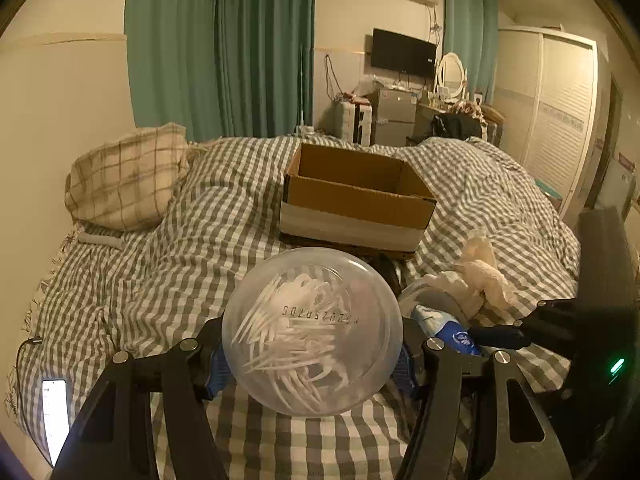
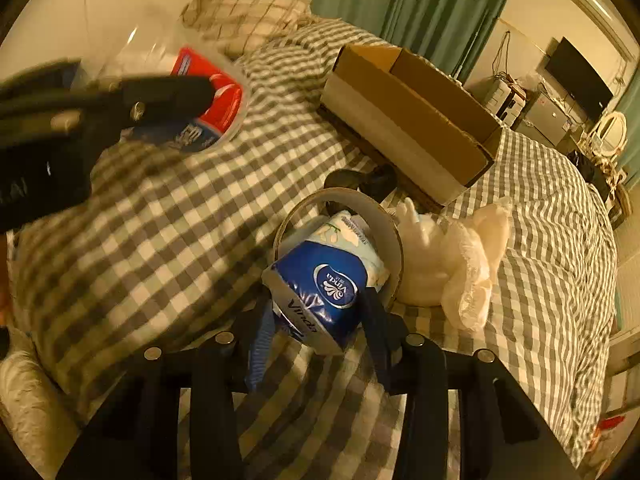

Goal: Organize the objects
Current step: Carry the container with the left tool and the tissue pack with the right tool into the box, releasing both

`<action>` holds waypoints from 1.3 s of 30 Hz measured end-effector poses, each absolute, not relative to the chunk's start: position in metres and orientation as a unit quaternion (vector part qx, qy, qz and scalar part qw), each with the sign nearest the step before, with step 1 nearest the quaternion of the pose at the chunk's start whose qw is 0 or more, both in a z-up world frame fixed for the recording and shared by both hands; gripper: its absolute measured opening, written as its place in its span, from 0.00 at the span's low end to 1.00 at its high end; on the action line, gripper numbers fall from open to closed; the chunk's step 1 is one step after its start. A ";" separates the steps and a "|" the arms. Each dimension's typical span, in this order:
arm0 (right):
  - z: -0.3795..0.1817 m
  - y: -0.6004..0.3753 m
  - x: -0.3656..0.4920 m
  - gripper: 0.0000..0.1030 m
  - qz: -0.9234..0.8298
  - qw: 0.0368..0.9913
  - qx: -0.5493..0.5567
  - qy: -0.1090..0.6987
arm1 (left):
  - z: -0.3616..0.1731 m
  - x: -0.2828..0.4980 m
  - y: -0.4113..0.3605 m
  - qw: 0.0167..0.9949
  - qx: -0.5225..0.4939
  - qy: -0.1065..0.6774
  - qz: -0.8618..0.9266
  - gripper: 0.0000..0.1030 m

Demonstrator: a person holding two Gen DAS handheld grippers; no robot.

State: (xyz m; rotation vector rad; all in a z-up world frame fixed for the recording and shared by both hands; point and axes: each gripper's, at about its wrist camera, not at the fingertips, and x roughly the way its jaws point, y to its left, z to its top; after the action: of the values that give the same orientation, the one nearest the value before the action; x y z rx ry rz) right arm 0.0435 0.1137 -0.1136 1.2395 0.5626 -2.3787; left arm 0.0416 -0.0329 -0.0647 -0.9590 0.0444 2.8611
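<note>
My left gripper (image 1: pixel 312 364) is shut on a clear round tub of white cotton swabs (image 1: pixel 312 332), held above the checked bedspread (image 1: pixel 180 264). In the right wrist view that tub (image 2: pixel 188 92) shows blurred at upper left, with a red and blue label. My right gripper (image 2: pixel 320 320) is shut on a blue Vinda tissue pack (image 2: pixel 328 284), which lies against a roll of tape (image 2: pixel 384 216). The pack also shows in the left wrist view (image 1: pixel 452 330). An open cardboard box (image 1: pixel 356 196), also in the right wrist view (image 2: pixel 416 120), sits on the bed beyond both.
White crumpled cloth or plastic (image 2: pixel 452 256) lies right of the tape roll. A dark object (image 2: pixel 360 180) lies between roll and box. A plaid pillow (image 1: pixel 124 176) is at the far left. A lit phone (image 1: pixel 54 416) lies at the bed's near left edge.
</note>
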 end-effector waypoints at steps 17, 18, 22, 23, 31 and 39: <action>0.050 0.181 -0.042 0.29 -0.926 0.194 0.314 0.077 | 0.020 -0.062 -0.005 0.102 -0.252 0.006 0.962 0.63; 0.053 0.183 -0.057 0.29 -0.926 0.197 0.316 0.070 | 0.021 -0.076 -0.001 0.104 -0.253 0.005 0.962 0.63; 0.045 0.183 -0.123 0.29 -0.916 0.204 0.339 0.060 | 0.009 -0.135 0.013 0.103 -0.270 0.016 0.957 0.63; 0.039 0.182 -0.139 0.29 -0.914 0.204 0.347 0.056 | 0.005 -0.146 0.015 0.101 -0.275 0.019 0.956 0.63; -0.036 0.195 -0.248 0.30 -0.887 0.191 0.419 0.022 | -0.053 -0.233 0.022 0.092 -0.336 0.029 0.937 0.63; -0.053 0.220 -0.262 0.47 -0.882 0.199 0.426 -0.046 | -0.066 -0.244 0.019 0.089 -0.357 0.017 0.930 0.83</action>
State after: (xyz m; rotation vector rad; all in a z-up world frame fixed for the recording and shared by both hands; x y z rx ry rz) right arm -0.2617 0.2200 -0.0527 1.1902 -0.1282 -2.4658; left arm -0.2439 0.0187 -0.0655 -1.0608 0.0512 2.7665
